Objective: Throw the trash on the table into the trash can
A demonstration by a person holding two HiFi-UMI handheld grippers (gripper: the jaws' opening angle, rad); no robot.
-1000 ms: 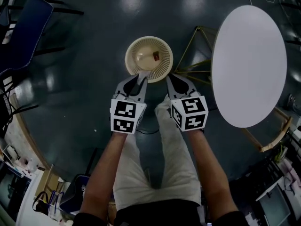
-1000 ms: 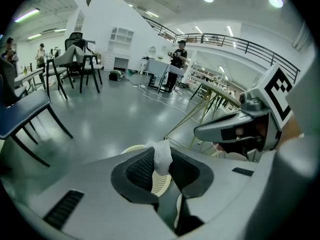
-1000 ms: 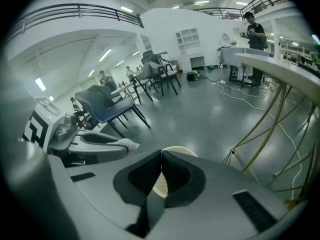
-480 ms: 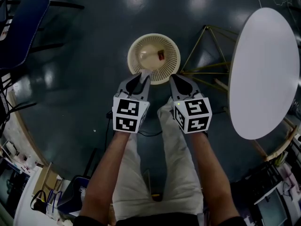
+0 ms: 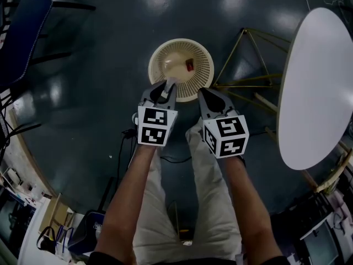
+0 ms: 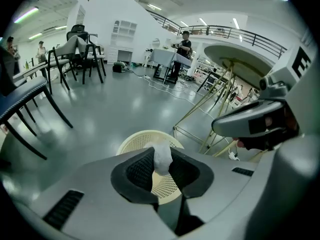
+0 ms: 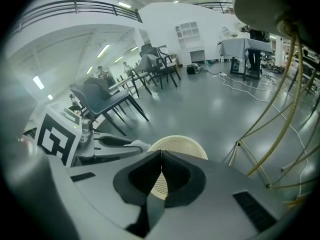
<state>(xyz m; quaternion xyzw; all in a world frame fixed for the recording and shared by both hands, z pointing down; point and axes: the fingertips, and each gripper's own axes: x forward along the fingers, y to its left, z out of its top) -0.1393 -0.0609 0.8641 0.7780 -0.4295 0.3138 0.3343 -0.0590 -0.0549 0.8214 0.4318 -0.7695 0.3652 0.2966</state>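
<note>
Head view: L gripper [image 5: 167,86] and R gripper [image 5: 202,93] side by side at the near rim of the cream mesh trash can [image 5: 205,77] on the floor. L jaws clamp a crumpled white wad [image 6: 162,158] – R jaws pressed together, nothing btwn them. Small red item [image 5: 189,65] lies inside the can. White round table [image 5: 320,87] – well to the right.

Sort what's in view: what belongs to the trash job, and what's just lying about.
Job:
left gripper, shut on a white wad
trash can, with a red scrap inside
right gripper, shut, empty
table

Lying about:
blue chair
far chairs
</note>
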